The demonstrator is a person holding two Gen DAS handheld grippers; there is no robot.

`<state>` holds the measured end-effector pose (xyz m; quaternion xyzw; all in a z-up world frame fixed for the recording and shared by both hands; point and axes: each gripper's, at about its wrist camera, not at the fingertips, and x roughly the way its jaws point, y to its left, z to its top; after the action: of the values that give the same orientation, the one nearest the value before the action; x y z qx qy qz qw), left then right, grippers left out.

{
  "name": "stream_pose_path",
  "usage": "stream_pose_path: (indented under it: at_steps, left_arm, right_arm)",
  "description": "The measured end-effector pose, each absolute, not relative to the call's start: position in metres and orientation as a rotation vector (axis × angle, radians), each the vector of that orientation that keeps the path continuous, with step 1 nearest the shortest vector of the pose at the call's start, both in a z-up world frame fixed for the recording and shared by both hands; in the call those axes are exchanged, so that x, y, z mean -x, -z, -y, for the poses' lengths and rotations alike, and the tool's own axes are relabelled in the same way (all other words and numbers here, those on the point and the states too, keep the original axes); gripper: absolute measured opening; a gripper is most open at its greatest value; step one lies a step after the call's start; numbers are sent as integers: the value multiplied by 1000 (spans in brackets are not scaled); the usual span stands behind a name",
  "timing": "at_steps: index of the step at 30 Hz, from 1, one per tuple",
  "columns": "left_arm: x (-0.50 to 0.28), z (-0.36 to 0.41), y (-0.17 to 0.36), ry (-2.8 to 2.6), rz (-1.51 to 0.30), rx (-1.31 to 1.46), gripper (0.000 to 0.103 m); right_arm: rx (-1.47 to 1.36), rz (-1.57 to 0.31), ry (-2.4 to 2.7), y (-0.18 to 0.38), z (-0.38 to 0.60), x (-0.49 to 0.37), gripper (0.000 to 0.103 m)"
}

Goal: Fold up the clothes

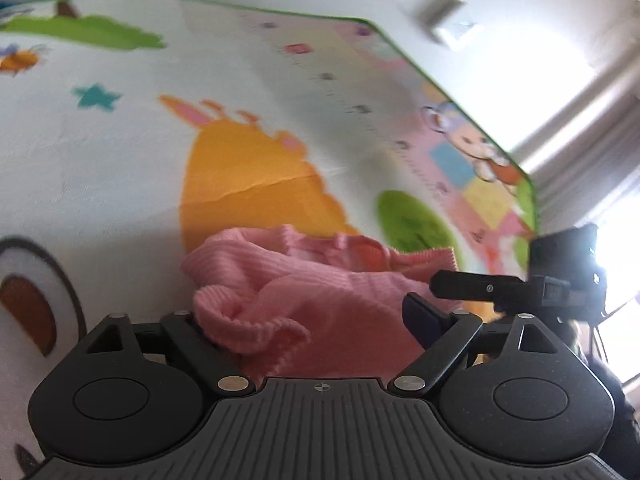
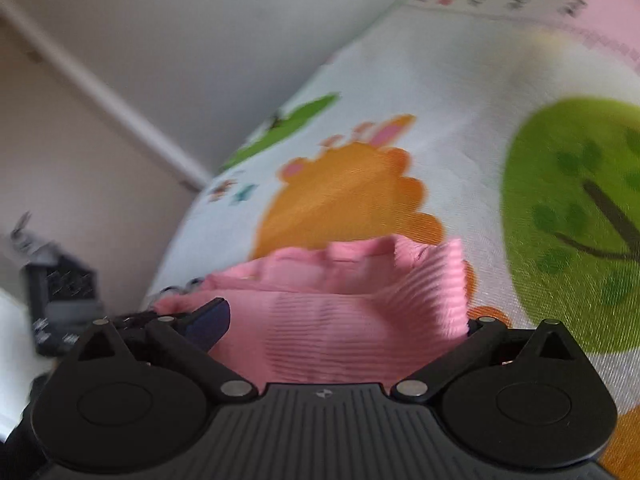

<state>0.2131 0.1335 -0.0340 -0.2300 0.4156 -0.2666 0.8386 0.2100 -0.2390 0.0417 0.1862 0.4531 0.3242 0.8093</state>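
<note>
Pink ribbed knit garment (image 1: 304, 300) fills the lower middle of the left wrist view, bunched and folded over on itself, lying on the cartoon-printed play mat with a green border (image 1: 120, 152). The black left gripper (image 1: 316, 316) has its jaws spread wide — the cloth sits between them, a rolled hem pressed against the left finger, while the right finger (image 1: 424, 320) shows dark and free at the fabric's edge. Behind the garment the mat shows an orange bushy shape, a teal star at upper left and a green tree at right. Far right of that frame, a second black tool with a small camera (image 1: 560, 272) pokes in, level with the garment — bright window light glares behind it.

Over to the right wrist view: the same pink garment (image 2: 340, 312) sits lower centre, ribs running across, one ribbed flap standing up at its right side. The black right gripper (image 2: 344, 320) is spread as well, jaws wide apart, with cloth covering the right finger and the left finger (image 2: 212, 320) bare beside the fabric. Whether either tool pinches anything cannot be made out; both frames are blurred. Grey wall and pale baseboard (image 2: 100, 92) fill the upper left.
</note>
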Motion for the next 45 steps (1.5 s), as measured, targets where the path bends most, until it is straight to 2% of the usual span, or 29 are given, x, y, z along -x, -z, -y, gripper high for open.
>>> stream_pose_path:
  at_steps: [7,12,14,18,23,28,32,40,45]
  left_arm:
    - [-201,-132,28,709,-869,536,96]
    - [-192,-131,24,813,-860,570,96]
    - [-185,-131,19,862,-848,574,96]
    - [-122,-140,-10,1014,-760,458,96]
    - [-38,-150,0,1076,-795,283,97]
    - [-8,-176,4,972,-834,267,99]
    - [-24,-183,11,874,-889,345,100]
    - [-71,-139,30,853,-1005,345,100]
    - [-111,-138,1,864,-871,385,100]
  right_arm:
    - [-384,-983,-636,-29,225,-220,103]
    - [-535,-1016,-772,-33,225,-210,103]
    - [-582,-990,-857,-51,235,-187,103]
    - [-548,-849,-955,-93,254,-105,103]
    - [-481,-811,-911,-92,275,1,103]
    - [-257,-770,-763,-106,285,65,103]
    - [-241,-720,-713,-122,292,61,103]
    - [-293,-958,-668,-69,256,-23,103]
    - [-377,-774,-779,-103,250,-48,103]
